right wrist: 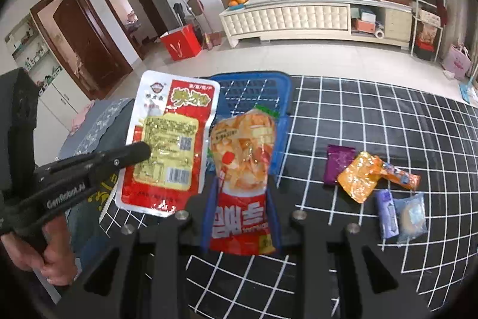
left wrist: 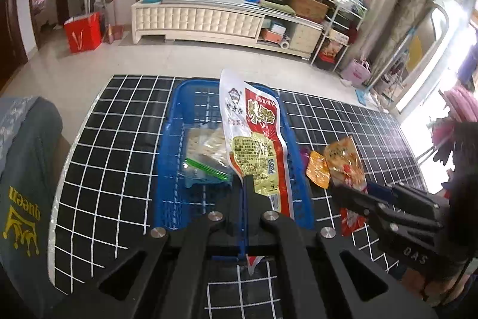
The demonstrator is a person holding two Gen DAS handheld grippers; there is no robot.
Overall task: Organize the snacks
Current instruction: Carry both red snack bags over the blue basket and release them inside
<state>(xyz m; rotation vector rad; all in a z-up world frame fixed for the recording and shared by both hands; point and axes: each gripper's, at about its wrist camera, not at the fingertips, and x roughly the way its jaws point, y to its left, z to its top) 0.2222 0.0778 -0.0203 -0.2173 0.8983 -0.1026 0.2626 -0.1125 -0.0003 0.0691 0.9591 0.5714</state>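
My left gripper point(left wrist: 248, 181) is shut on the lower part of a red and white snack packet point(left wrist: 257, 133), which stands upright above the blue basket point(left wrist: 165, 157). A clear zip bag of crackers point(left wrist: 203, 151) lies inside the basket. My right gripper point(right wrist: 242, 217) is shut on a red pouch with an orange picture and Korean letters point(right wrist: 242, 169), held up just in front of the basket point(right wrist: 254, 75). Seen from the right wrist, the left gripper point(right wrist: 140, 153) holds its packet point(right wrist: 170, 145) to the left of that pouch. From the left wrist, the right gripper point(left wrist: 337, 187) sits at the right.
Loose snacks lie on the black grid tablecloth point(right wrist: 388, 115) at the right: a purple packet point(right wrist: 337, 163), an orange packet point(right wrist: 358, 178), an orange stick point(right wrist: 400, 174), a lilac packet point(right wrist: 387, 213) and a clear-wrapped round cake point(right wrist: 413, 214). A grey cushioned seat point(left wrist: 27, 169) adjoins the table's left edge.
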